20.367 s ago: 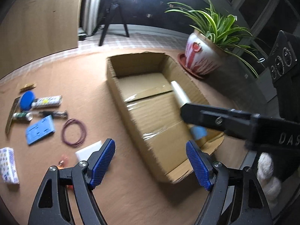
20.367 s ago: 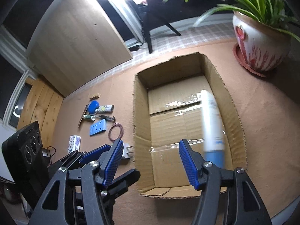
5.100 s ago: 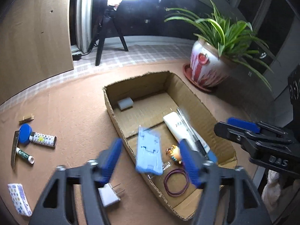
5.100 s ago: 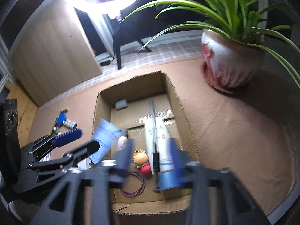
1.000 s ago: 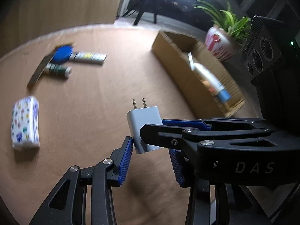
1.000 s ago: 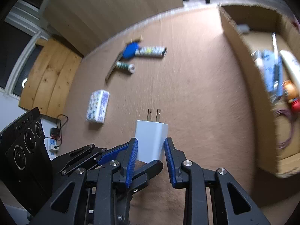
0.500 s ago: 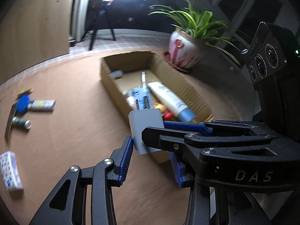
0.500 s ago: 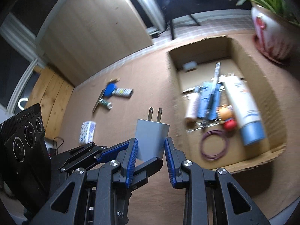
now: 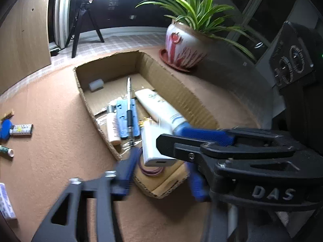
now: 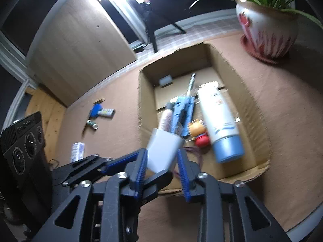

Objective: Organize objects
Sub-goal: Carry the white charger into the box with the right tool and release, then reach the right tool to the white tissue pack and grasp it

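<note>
Left wrist: both jaws opened, charger (image 9: 153, 143) freed.

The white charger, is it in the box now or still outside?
In mid-drop over the near end of the cardboard box. The white charger is blurred and tilted, with both tools' jaws just spread open around it, not yet resting inside.

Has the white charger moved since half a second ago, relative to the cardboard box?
Yes. The white charger was short of the cardboard box; now it is over the box's near end, between both grippers' jaws, which have just been opening.
</note>
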